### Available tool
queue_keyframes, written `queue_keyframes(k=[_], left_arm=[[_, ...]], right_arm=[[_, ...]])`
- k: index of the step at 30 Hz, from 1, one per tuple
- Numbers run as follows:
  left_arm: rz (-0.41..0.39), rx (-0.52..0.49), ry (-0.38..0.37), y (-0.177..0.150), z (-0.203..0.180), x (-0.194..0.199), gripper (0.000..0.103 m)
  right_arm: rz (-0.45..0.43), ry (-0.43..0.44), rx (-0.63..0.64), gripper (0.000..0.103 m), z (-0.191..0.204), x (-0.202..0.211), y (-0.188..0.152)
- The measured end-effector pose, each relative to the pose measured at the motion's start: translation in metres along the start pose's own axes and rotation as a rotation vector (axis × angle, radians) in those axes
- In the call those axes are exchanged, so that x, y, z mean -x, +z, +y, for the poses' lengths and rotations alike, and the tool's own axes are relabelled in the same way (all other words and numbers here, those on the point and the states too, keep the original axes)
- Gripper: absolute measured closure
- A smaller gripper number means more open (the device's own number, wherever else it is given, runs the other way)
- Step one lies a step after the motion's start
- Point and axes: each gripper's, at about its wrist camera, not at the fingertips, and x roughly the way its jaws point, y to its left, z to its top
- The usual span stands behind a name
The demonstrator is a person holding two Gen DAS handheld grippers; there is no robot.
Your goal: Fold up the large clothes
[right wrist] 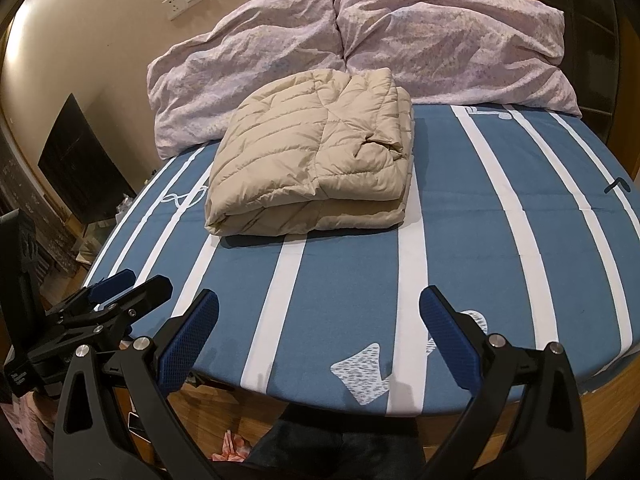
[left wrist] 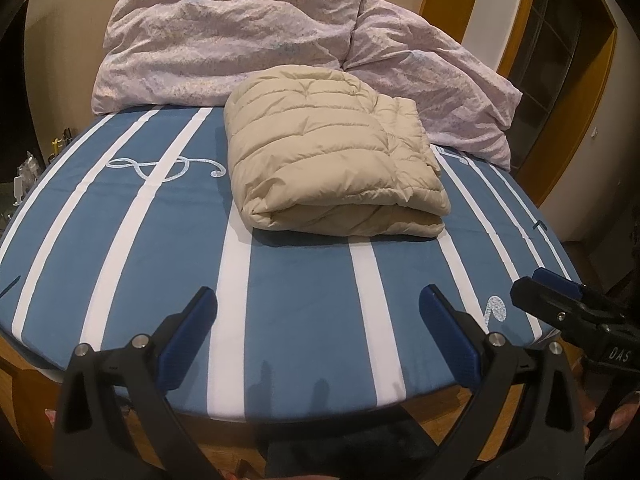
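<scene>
A beige quilted puffer garment (left wrist: 328, 156) lies folded into a thick rectangle on the blue and white striped bed (left wrist: 288, 292). It also shows in the right wrist view (right wrist: 316, 160), left of centre on the bed (right wrist: 460, 248). My left gripper (left wrist: 318, 304) is open and empty, held over the bed's near edge, well short of the garment. My right gripper (right wrist: 319, 306) is open and empty, also over the near edge. The right gripper shows at the right of the left wrist view (left wrist: 560, 304). The left gripper shows at the left of the right wrist view (right wrist: 120, 288).
A crumpled pale pink floral duvet (left wrist: 224, 40) is piled along the far side of the bed, behind the garment, and shows in the right wrist view (right wrist: 420, 40). A wooden bed frame (right wrist: 600, 400) runs below the near edge. A dark cabinet (right wrist: 80, 160) stands left.
</scene>
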Motion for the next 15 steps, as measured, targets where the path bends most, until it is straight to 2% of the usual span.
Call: queue_keyframes(k=[15], left_arm=[[0.005, -0.002, -0.004, 0.0017, 0.0017, -0.0067, 0.003]], right_arm=[[0.008, 0.012, -0.010, 0.001, -0.0017, -0.0056, -0.0004]])
